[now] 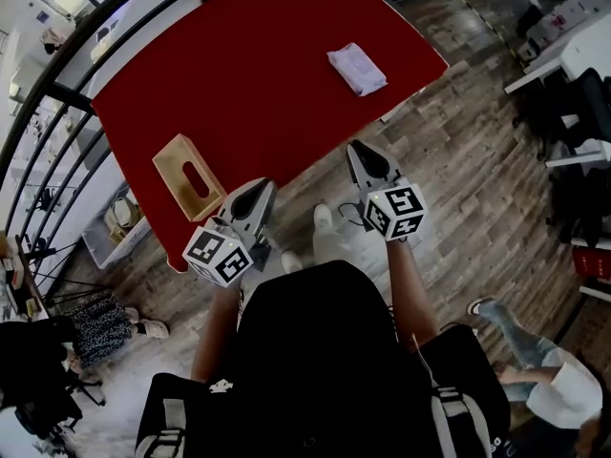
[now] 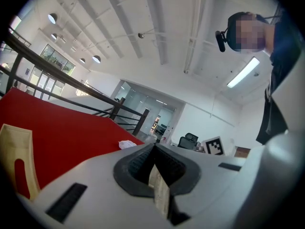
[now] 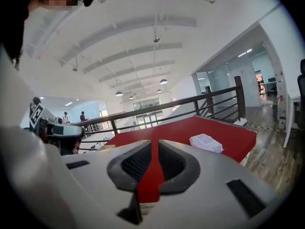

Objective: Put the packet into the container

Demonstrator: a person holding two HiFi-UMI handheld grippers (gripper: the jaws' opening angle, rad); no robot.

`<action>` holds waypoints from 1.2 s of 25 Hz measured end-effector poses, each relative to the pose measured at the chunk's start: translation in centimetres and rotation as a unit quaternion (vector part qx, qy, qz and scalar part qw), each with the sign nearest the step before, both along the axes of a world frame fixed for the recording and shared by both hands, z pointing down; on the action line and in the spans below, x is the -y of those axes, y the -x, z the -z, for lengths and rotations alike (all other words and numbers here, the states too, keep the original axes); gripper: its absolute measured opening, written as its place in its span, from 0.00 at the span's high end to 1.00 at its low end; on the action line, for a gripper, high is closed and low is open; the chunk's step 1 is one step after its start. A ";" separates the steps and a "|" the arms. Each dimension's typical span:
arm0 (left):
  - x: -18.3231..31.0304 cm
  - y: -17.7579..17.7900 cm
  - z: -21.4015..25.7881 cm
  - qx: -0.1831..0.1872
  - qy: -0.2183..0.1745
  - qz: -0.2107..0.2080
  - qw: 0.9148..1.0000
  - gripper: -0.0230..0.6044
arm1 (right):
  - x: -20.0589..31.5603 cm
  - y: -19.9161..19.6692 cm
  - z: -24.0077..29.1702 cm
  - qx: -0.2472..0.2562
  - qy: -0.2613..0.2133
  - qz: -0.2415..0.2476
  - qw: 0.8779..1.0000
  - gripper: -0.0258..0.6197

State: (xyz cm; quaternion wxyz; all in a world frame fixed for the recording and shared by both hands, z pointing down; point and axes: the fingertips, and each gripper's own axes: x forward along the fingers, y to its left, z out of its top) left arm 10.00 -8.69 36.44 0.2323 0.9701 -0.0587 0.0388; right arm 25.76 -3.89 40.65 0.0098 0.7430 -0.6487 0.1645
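Note:
A white packet (image 1: pixel 357 69) lies flat near the far right corner of the red table (image 1: pixel 258 74). An open-topped wooden container (image 1: pixel 189 177) with a slot in its side stands at the table's near left edge. My left gripper (image 1: pixel 262 188) is shut and empty, just right of the container and off the near edge. My right gripper (image 1: pixel 354 147) is shut and empty too, well short of the packet. From the left gripper (image 2: pixel 153 146) view, the container (image 2: pixel 16 163) sits close at left and the packet (image 2: pixel 127 144) far ahead. The right gripper (image 3: pixel 153 142) view has the packet (image 3: pixel 206 143) ahead to the right.
A black railing (image 1: pixel 57 74) runs along the table's far left side. A plastic bin (image 1: pixel 115 227) stands on the wooden floor (image 1: pixel 458 170) left of the table. Desks and chairs (image 1: pixel 573 141) fill the right. Another person (image 1: pixel 535 370) is at the lower right.

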 end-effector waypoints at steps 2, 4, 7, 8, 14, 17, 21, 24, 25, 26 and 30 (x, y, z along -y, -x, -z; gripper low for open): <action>1.0 -1.6 -0.7 0.010 0.001 0.005 1.000 0.95 | 1.3 -2.7 -1.2 0.000 0.019 0.007 1.000 0.90; 1.8 -3.3 -1.2 0.028 0.004 0.012 1.000 0.95 | 2.9 -5.5 -2.7 0.001 0.040 0.022 0.999 0.73; 2.9 -5.2 -2.2 0.056 0.011 0.021 0.998 0.95 | 5.6 -9.5 -5.7 -0.014 0.081 0.043 0.996 0.58; 3.3 -5.5 -2.8 0.065 0.014 0.025 0.997 0.95 | 6.6 -10.7 -7.0 -0.018 0.095 0.047 0.994 0.55; 5.1 -6.2 -5.9 0.105 0.031 0.053 0.993 0.95 | 12.2 -18.1 -13.8 -0.041 0.178 0.047 0.982 0.28; 5.7 -6.5 -6.9 0.115 0.039 0.062 0.991 0.95 | 14.5 -21.2 -15.6 -0.049 0.204 0.047 0.977 0.25; 6.4 -6.9 -7.4 0.116 0.047 0.075 0.989 0.95 | 16.7 -24.2 -18.1 -0.050 0.248 0.050 0.966 0.23; 6.3 -7.1 -7.8 0.123 0.051 0.076 0.988 0.95 | 17.6 -25.7 -20.2 -0.049 0.279 0.045 0.958 0.21; 6.2 -7.1 -7.9 0.127 0.050 0.075 0.988 0.95 | 17.9 -26.1 -20.8 -0.046 0.286 0.043 0.956 0.20; 6.2 -7.2 -8.0 0.129 0.048 0.075 0.988 0.95 | 18.0 -26.3 -21.3 -0.044 0.293 0.042 0.954 0.20; 6.4 -6.9 -8.2 0.130 0.054 0.085 0.986 0.95 | 18.1 -26.9 -22.3 -0.059 0.326 0.041 0.943 0.20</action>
